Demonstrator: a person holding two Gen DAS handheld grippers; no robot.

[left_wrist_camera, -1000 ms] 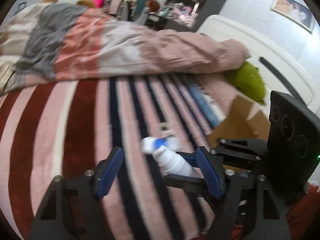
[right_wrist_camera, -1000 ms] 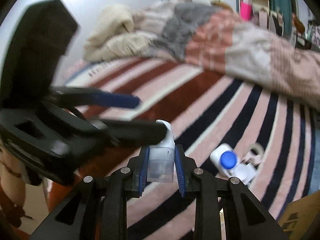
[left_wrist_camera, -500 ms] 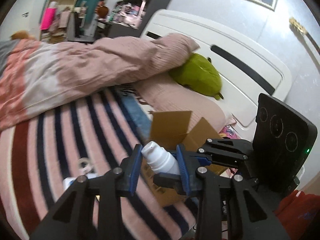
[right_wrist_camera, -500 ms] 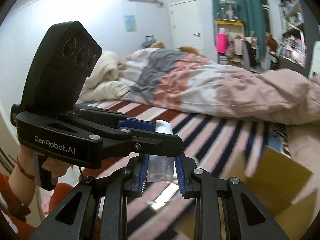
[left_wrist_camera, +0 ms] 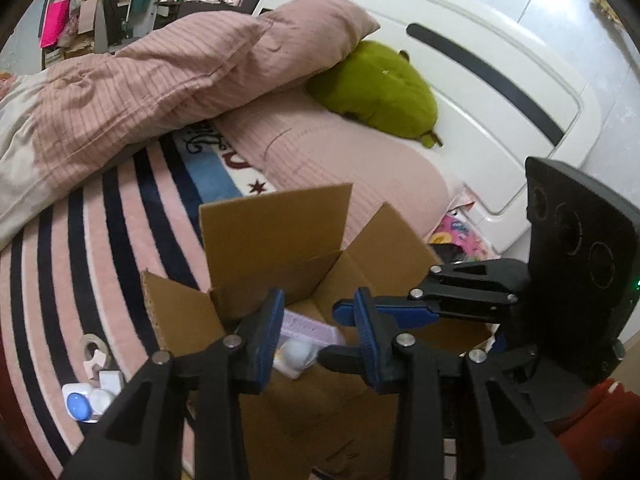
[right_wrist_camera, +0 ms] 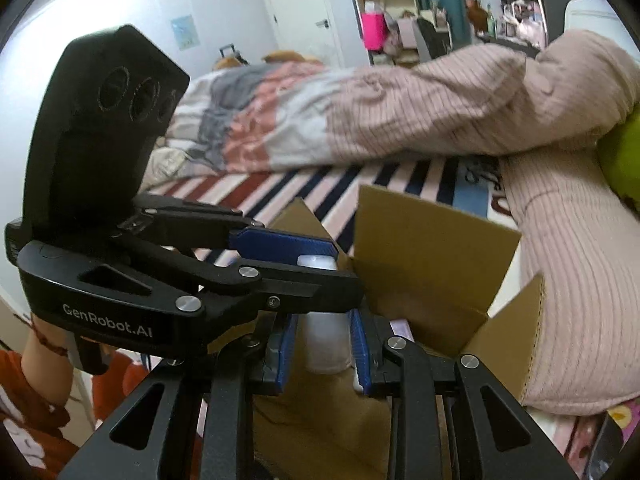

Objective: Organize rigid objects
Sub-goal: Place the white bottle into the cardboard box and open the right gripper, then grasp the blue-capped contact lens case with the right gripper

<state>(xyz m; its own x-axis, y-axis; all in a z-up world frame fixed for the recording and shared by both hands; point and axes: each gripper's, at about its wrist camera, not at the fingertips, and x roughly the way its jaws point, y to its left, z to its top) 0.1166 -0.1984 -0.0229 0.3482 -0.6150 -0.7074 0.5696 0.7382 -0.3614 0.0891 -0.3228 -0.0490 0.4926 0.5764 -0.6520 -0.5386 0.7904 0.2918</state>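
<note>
The left gripper (left_wrist_camera: 318,326) hangs over the open cardboard box (left_wrist_camera: 280,236) with its blue-padded fingers (left_wrist_camera: 269,322) spread apart and nothing between them. Through the gap, down inside the box, a white bottle (left_wrist_camera: 295,353) lies on the bottom, touching a pale pink flat packet (left_wrist_camera: 308,327) just behind it. The bottle is clear of both pads.

The right gripper (right_wrist_camera: 322,344) is above the same box, close beside the left one and crossing it at an angle. Its fingers (right_wrist_camera: 359,346) are clamped on a translucent white bottle (right_wrist_camera: 326,342); the pads press on the bottle's two sides, and its white cap (right_wrist_camera: 316,261) rises above them. In the right wrist view the lower finger of the left gripper (right_wrist_camera: 288,276) lies across the front of this held bottle and hides its middle, so whether the two touch cannot be told.

The box stands on a pink, navy and dark-red striped blanket (left_wrist_camera: 52,280), with all its flaps raised. Left of the box on the blanket lie a white container with a round blue cap (left_wrist_camera: 80,402) and a small tape roll (left_wrist_camera: 94,350), close together and well apart from the box. Behind the box lies a pink ribbed pillow (left_wrist_camera: 340,168), and farther back a green plush toy (left_wrist_camera: 380,88) against the white headboard (left_wrist_camera: 500,64). A bunched pink duvet (left_wrist_camera: 160,72) covers the bed beyond the box's left flap.
</note>
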